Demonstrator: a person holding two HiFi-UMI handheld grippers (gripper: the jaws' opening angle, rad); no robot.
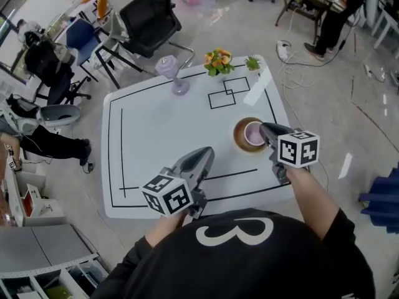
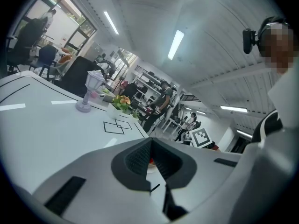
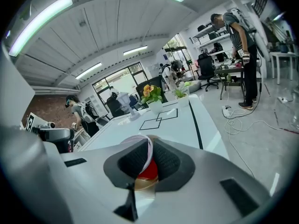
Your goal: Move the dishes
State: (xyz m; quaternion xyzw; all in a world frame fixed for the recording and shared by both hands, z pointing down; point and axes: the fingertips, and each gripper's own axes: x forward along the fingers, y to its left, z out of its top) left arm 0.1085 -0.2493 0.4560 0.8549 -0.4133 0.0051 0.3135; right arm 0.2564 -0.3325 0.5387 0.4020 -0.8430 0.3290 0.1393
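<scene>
Clenched on the rim of the cup (image 1: 254,133), the right claw (image 3: 148,158) has its two dark pads pressing on the thin pale rim from either side, as we read in the right gripper view. A red surface shows below the rim between the pads; we cannot tell what it belongs to.

We locate the cup as follows:
- It is pale lilac and stands upright on a round brown plate (image 1: 239,139).
- The plate rests on the white table (image 1: 156,136), near the right edge, just inside the black border line.
- The claw reaches the cup from the near right side, tilted downward.

We read the left claw (image 1: 204,154) as clamped together and empty: in the left gripper view the pads meet with nothing between them. It sits over the near part of the table, well apart from the cup and plate. Whether it touches the surface, we cannot tell.

Other items on the far half of the table:
- a lilac stemmed glass (image 1: 169,68), upright, near the far edge;
- a pot of orange flowers (image 1: 218,61) and a small green plant (image 1: 252,62), side by side at the far edge;
- two overlapping black rectangles (image 1: 228,92) drawn on the surface, between the flowers and the plate.

A black office chair (image 1: 149,20) stands beyond the table.
</scene>
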